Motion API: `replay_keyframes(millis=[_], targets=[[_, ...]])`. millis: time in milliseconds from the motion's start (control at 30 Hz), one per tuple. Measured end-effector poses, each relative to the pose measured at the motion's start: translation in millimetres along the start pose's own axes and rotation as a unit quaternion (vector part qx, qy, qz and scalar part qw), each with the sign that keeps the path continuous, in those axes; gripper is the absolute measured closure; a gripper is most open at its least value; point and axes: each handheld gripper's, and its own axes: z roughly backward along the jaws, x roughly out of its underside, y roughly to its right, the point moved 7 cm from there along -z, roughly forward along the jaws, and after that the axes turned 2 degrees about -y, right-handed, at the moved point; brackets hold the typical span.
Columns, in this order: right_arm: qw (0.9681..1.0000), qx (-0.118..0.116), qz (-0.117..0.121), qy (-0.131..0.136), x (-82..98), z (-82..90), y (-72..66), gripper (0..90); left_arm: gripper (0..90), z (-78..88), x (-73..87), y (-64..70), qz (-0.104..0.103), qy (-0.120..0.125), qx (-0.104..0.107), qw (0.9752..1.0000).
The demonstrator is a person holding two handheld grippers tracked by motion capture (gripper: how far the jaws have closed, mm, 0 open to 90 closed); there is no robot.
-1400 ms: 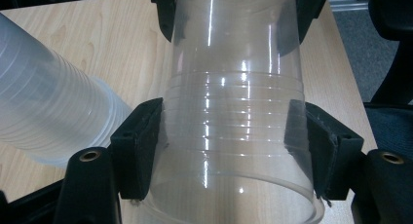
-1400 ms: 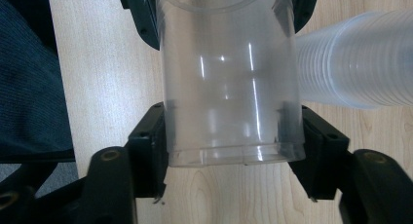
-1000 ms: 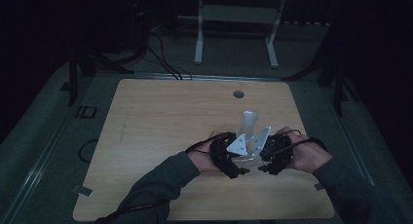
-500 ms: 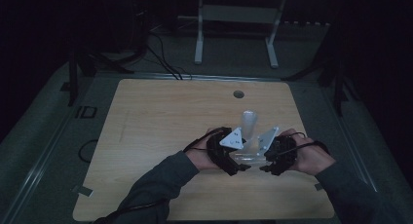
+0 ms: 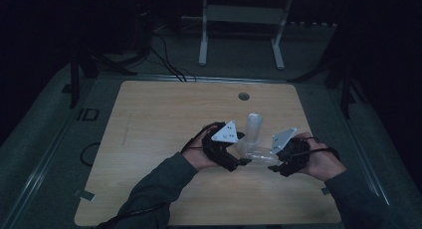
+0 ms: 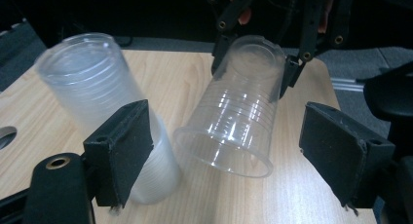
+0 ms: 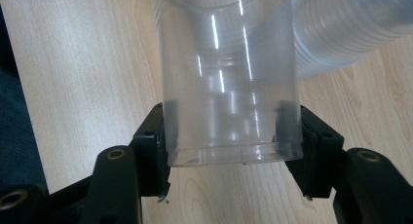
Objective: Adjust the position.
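Since a moment ago our left gripper has just been opening, jaws apart off the clear plastic cup; our right gripper clamps its base, near the table's right edge.

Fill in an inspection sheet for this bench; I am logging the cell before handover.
Surface: light wooden table with a round hole; bare wood apart from the job's things.
Job's things: single clear cup held tilted by its base; stack of clear cups beside it.
Clutter: nothing seen.
Grippers: right tongs clamp the single cup's base; left tongs stand open around its mouth, having just been opening, pads clear of it.
Cables: black leads on the floor behind the table.
Surroundings: dark room, white frame stand behind.
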Motion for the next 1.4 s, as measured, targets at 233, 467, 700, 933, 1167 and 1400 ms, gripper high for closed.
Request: replay_keyframes(millis=[233,467,700,933,1167,1400], targets=[[0.9992,0.01,-0.015,0.034,0.6,1.6,3.0,41.6,19.7,7.1,0.0,-3.4,0.004,0.008,-0.004,0.9999],[0.9969,0.027,-0.032,0.067,3.7,8.5,7.3,41.7,19.3,11.8,-3.1,-3.3,0.009,0.022,-0.002,0.9997],[0.9933,0.035,-0.046,0.1,8.4,13.1,8.0,41.7,19.0,17.5,-7.5,-3.9,0.012,0.035,-0.005,0.9993],[0.9882,0.046,-0.06,0.133,13.1,18.0,7.9,41.7,18.9,27.4,-12.3,-7.4,0.017,0.052,-0.01,0.9984],[0.9786,0.055,-0.089,0.177,19.5,21.4,8.8,41.8,18.9,30.8,-11.1,-11.2,0.025,0.056,-0.015,0.998],[0.9627,0.068,-0.126,0.229,24.8,25.9,7.8,41.8,18.9,28.6,-8.2,-12.3,0.029,0.054,-0.016,0.998]])
